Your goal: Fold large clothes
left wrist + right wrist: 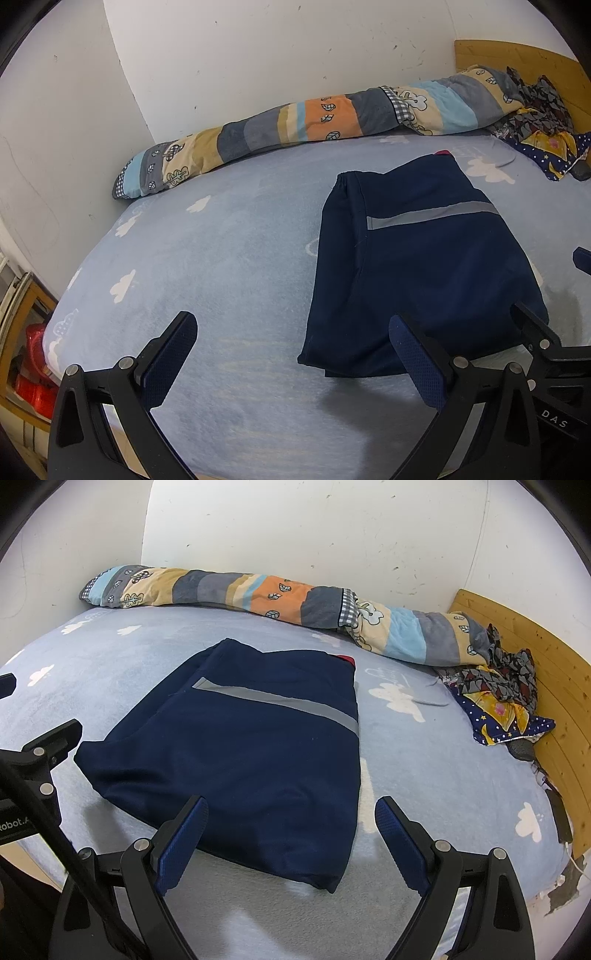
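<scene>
Navy garment (236,760) lies folded flat mid-bed, long axis running from near edge toward the wall. Right tongs (291,834) spread, empty, right at its near edge, closer than left tongs (291,354), also spread, w/ garment off to their right.

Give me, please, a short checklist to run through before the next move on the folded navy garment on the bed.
1. Left hand-held gripper open and empty: ok.
2. Right hand-held gripper open and empty: ok.
3. Folded navy garment with grey reflective stripe lying flat on the pale blue cloud-print bedsheet: ok.
4. Garment apart from the rolled patchwork quilt along the wall: ok.
5. Folded edges evenly aligned underneath: cannot tell.
</scene>
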